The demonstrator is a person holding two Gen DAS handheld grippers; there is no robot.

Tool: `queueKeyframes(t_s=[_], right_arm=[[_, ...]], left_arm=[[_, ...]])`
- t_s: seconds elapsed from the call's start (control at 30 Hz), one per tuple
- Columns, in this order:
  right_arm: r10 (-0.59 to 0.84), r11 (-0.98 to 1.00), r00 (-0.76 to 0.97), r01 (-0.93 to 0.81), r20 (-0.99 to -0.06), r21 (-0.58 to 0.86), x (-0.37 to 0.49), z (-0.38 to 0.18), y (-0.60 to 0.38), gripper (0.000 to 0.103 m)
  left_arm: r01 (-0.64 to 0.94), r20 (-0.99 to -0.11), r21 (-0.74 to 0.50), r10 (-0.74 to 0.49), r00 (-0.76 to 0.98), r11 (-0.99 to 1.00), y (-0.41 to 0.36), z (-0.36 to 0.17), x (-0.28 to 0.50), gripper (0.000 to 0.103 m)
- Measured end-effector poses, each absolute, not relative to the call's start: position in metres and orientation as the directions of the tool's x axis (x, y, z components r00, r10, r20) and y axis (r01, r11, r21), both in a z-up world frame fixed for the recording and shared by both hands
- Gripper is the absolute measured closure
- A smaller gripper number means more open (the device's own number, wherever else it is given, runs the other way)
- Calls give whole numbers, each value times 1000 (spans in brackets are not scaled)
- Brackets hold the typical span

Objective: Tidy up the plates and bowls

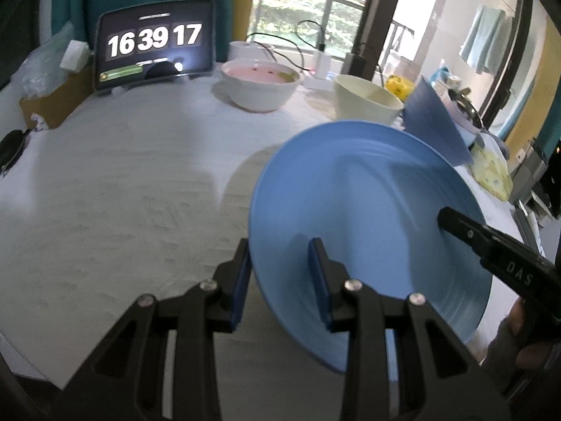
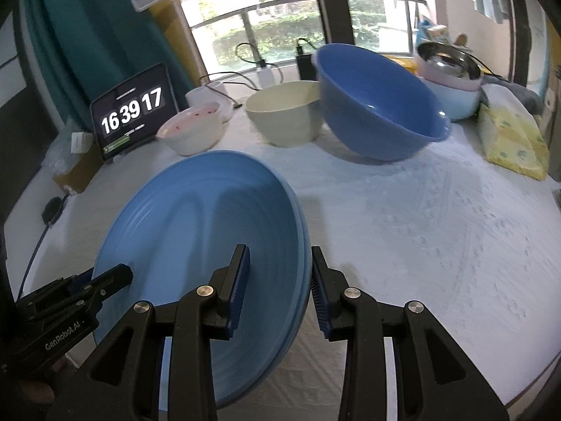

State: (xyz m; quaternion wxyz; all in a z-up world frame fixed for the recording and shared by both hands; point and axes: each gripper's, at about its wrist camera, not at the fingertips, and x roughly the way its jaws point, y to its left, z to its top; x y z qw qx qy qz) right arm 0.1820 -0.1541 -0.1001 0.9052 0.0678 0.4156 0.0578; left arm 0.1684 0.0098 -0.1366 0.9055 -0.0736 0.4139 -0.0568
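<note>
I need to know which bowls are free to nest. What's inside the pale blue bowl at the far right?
A lilac bowl sits inside the pale blue bowl, and a steel bowl sits in that. Their lower parts are hidden.

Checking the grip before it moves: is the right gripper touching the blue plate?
Touching. In the right wrist view the right gripper straddles the blue plate rim, one pad inside, one outside, both against it.
</note>
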Motion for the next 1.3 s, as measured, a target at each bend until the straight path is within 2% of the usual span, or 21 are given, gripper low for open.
queueKeyframes(t_s=[0.97, 1.3], right_arm=[[212, 975, 613, -189, -761, 120, 229, -107, -58, 67], [240, 966, 597, -225, -766, 128, 249, -115, -30, 67]], left_arm=[[-91, -729, -217, -100, 677, 972, 103, -146, 187, 70], [-136, -723, -185, -41, 690, 973, 128, -151, 194, 69]])
